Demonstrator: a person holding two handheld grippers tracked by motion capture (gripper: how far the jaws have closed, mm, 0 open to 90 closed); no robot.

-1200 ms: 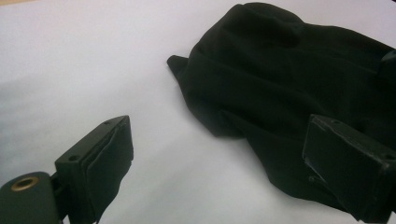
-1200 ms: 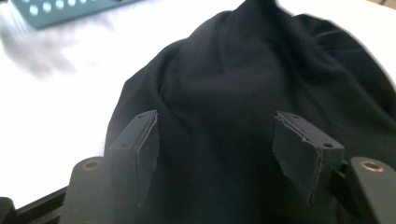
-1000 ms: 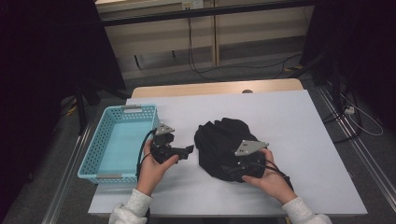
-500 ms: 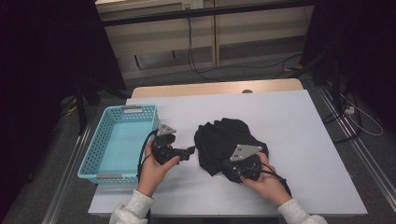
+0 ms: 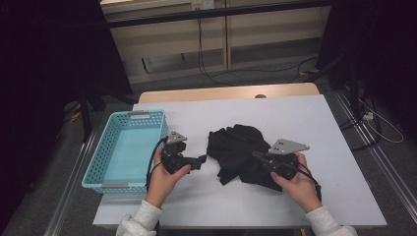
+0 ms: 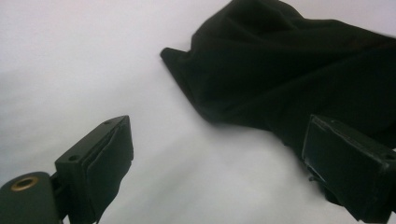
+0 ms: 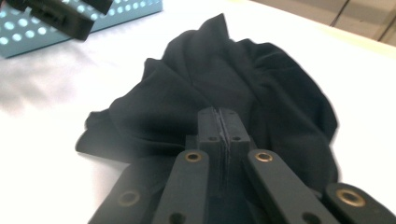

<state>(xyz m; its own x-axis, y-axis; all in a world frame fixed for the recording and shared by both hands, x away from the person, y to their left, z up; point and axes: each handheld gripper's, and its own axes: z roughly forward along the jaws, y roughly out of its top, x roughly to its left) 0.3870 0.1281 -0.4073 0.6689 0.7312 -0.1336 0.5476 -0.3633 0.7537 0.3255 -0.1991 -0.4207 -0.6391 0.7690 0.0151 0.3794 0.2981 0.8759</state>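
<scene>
A crumpled black cloth (image 5: 235, 145) lies in the middle of the white table (image 5: 319, 123). My right gripper (image 5: 255, 156) sits at the cloth's right side, its jaws just closed flat together. In the right gripper view the jaw tips (image 7: 224, 114) pinch a thin fold of the cloth (image 7: 243, 70), whose creases run up to them. My left gripper (image 5: 202, 161) rests to the left of the cloth, pointing at it, open. In the left gripper view its jaws (image 6: 215, 140) stand wide apart over bare table, and the cloth's edge (image 6: 289, 70) lies just beyond them.
A light blue mesh basket (image 5: 133, 118) stands at the table's left edge, beside my left hand, with nothing in it. Its wall (image 7: 28, 32) shows in the right gripper view, behind the other gripper (image 7: 60, 14). Bare table lies to the right of the cloth.
My right gripper went in onto the cloth, shut, and then pulled back to the right and slightly up. The left hand has stayed where it was.
</scene>
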